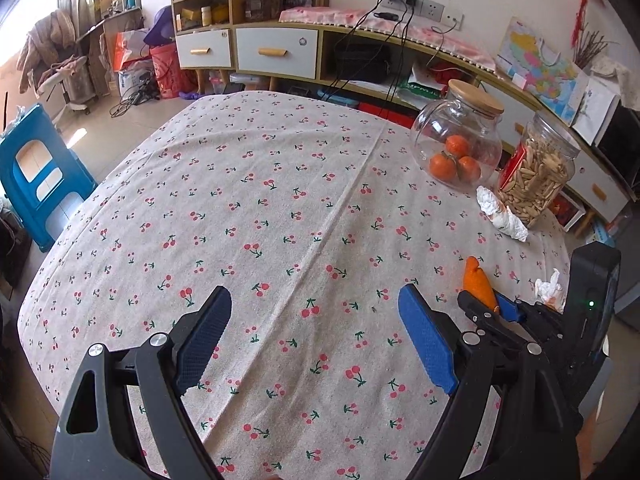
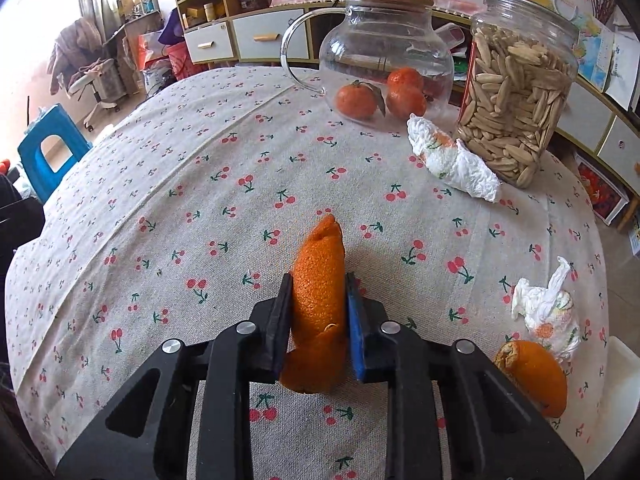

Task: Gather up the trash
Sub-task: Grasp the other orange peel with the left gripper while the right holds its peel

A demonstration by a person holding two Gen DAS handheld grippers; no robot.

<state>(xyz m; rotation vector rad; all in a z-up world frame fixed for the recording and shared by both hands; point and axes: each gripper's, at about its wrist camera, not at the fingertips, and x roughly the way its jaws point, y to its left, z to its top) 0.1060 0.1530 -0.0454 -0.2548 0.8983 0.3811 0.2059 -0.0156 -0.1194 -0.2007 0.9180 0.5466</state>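
Right gripper point(image 2: 318, 296) tilted down toward table, pads clamped on orange peel point(image 2: 318, 280). Left gripper point(image 1: 316, 316) tilted down likewise, jaws wide apart, nothing between them.

Premises: a lived-in home, living or dining room. Evidence: table point(image 1: 280, 208) under a cherry-print cloth, centre frame; wooden sideboard point(image 1: 276, 52) with drawers and open shelves, top; clothes draped over a chair point(image 1: 60, 64), upper left; wall map point(image 1: 540, 68), upper right; blue plastic stool point(image 1: 40, 176), left.
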